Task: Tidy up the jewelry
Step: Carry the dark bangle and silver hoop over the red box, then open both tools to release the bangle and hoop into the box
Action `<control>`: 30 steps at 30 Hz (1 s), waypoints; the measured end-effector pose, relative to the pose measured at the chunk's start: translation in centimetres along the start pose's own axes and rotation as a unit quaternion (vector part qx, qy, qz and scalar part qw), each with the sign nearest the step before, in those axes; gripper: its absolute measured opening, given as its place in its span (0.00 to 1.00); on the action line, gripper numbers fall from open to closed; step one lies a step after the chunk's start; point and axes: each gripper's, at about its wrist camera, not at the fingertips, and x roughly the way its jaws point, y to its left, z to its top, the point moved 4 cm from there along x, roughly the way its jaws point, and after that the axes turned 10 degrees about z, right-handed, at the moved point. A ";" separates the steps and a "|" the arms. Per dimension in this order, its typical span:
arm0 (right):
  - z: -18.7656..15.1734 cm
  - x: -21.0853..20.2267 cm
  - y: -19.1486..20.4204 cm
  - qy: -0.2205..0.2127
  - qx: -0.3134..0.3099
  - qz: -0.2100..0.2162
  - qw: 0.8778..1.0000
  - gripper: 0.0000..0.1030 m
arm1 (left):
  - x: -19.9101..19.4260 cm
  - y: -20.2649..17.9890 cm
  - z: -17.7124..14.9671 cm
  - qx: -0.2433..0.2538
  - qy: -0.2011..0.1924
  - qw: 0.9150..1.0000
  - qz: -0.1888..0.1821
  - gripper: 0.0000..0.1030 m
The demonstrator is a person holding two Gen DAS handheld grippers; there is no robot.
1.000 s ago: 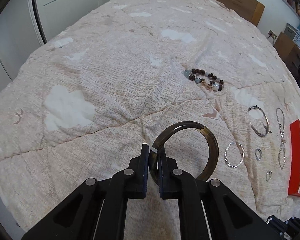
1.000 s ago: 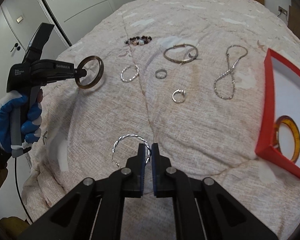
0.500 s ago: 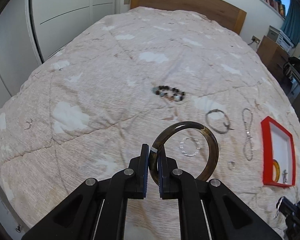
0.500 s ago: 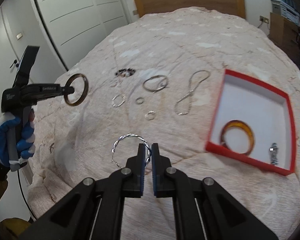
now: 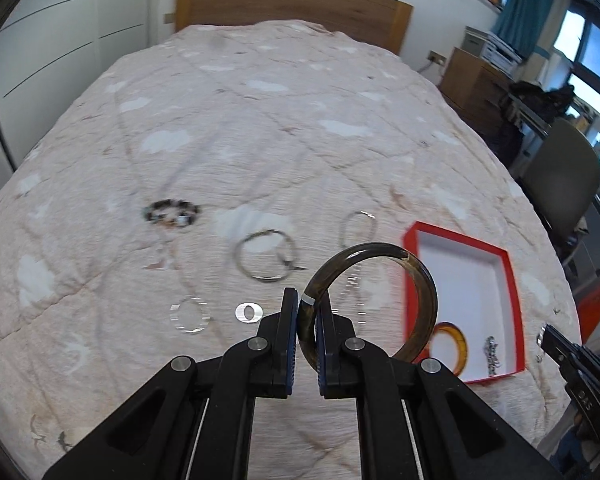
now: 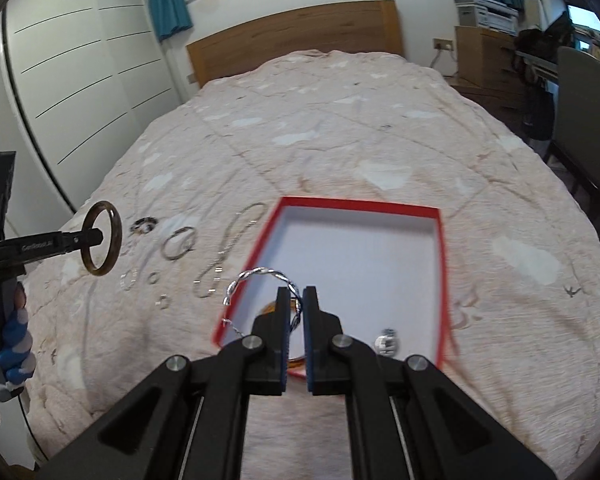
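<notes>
The left gripper [image 5: 307,316] is staying clamped on the dark bangle [image 5: 418,276], which is standing upright between its pads, clear of the quilt [image 5: 260,120]. The right gripper [image 6: 296,304] is pinching the twisted silver bracelet [image 6: 260,274] (thin, hanging partly loose). Compared with a second ago, both views are now showing the red box [image 6: 356,205] far nearer: the right gripper is hovering over its white floor, where an amber bangle [image 5: 458,338] is lying. The beaded bracelet [image 5: 172,213] is staying on the quilt.
</notes>
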 end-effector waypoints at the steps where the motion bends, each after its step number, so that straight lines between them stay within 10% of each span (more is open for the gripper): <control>1: -0.1 0.4 -0.9 0.003 0.003 -0.006 1.000 0.05 | 0.5 -1.4 0.0 0.009 0.004 1.000 -0.006 0.08; 14: -1.4 6.0 -9.1 0.049 0.021 -0.022 0.998 0.05 | 8.8 -13.3 -1.1 0.117 0.046 0.992 -0.023 0.08; 30: -1.2 9.5 -10.2 0.094 -0.042 -0.029 0.994 0.06 | 15.0 -16.2 -1.1 0.126 0.076 0.989 -0.009 0.13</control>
